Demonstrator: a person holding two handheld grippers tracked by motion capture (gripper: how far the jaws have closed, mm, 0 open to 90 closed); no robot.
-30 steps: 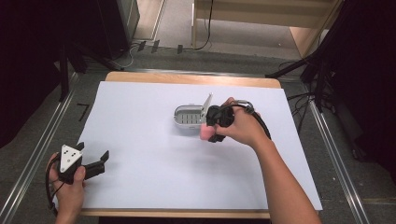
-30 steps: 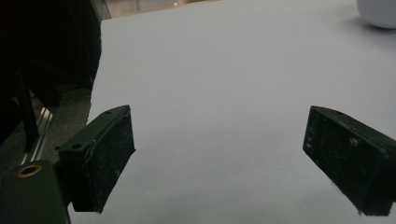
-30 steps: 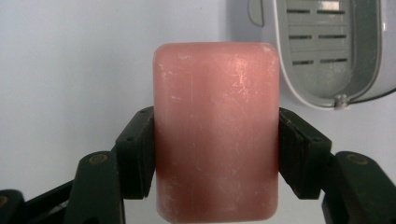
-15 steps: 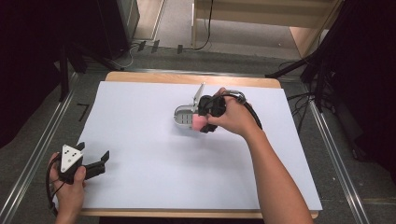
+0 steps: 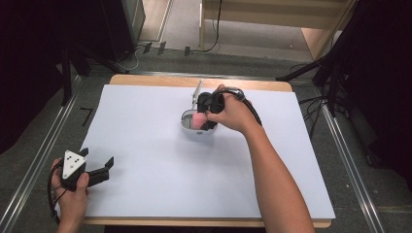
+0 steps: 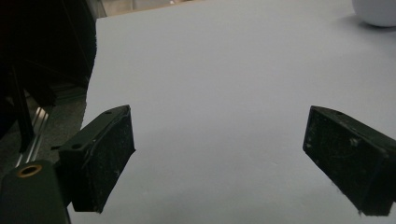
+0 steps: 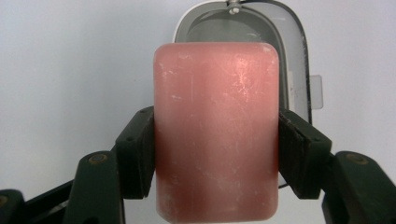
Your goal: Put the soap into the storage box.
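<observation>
Right gripper (image 7: 217, 154) clamped on rounded pink soap bar (image 7: 216, 130), held above open grey oval soap case (image 5: 190, 121) mid-bench, hinged lid upright, left gripper (image 6: 229, 163) jaws apart, resting at white-covered bench (image 5: 145, 145) near-left corner.

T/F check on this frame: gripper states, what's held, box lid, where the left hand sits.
1. The right gripper is shut on the pink soap bar. True.
2. The left gripper holds a sponge. False: its jaws stand open with nothing between them.
3. The soap box has its lid closed. False: the lid stands open.
4. The left gripper rests near the table's near left corner. True.
5. The soap bar lies flat on the table. False: it is held above the box.
</observation>
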